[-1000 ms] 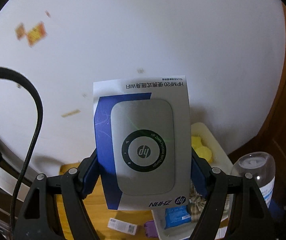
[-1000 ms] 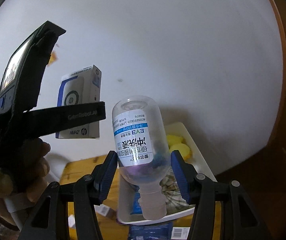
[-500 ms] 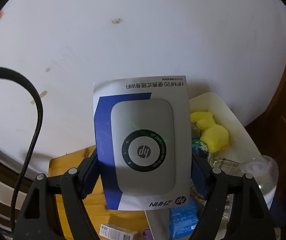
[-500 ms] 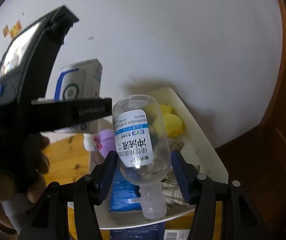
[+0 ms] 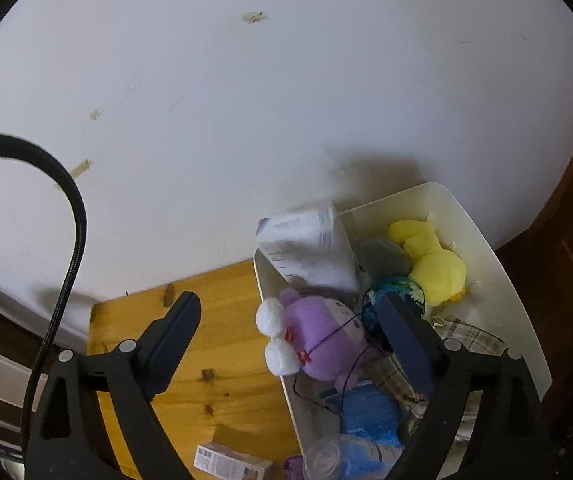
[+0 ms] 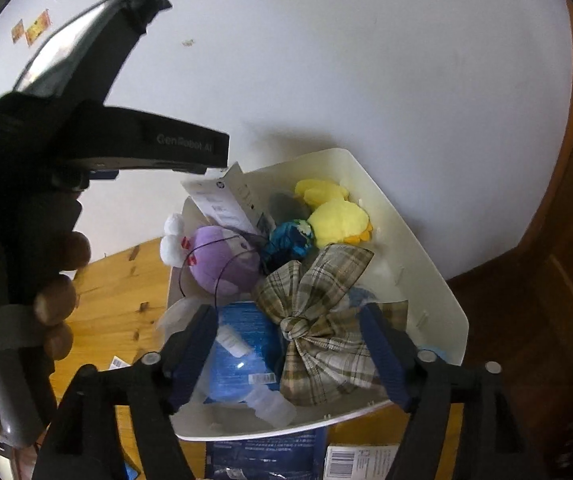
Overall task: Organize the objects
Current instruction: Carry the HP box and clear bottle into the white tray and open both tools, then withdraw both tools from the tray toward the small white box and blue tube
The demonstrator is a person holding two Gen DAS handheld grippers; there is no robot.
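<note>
Looking down through both wrist cameras, I see a white bin (image 5: 498, 264) on a wooden table (image 5: 222, 320) pushed against a plain white wall (image 5: 286, 100). My left gripper (image 5: 286, 336) has its jaws spread wide and holds nothing. My right gripper (image 6: 286, 344) is also spread wide and empty.

The white HP box (image 5: 306, 248) sits at the centre of the left view, tilted against the bin's far left corner, long axis slanting from upper left to lower right, its upper end above the rim. It looks blurred. In the right view the same box (image 6: 226, 200) leans over a purple plush toy (image 6: 222, 260).

The clear bottle (image 6: 270, 402) lies on its side in the near part of the bin, low in the right view, cap end toward the lower right, over a blue packet (image 6: 242, 352). Beside it rests a plaid bow (image 6: 318, 320). A yellow plush duck (image 6: 334, 216) and a blue-green ball (image 6: 290, 240) lie toward the far end.

A small carton (image 5: 230, 462) lies on the table near the lower edge of the left view. Dark wood panelling (image 6: 566, 240) fills the right edge.
</note>
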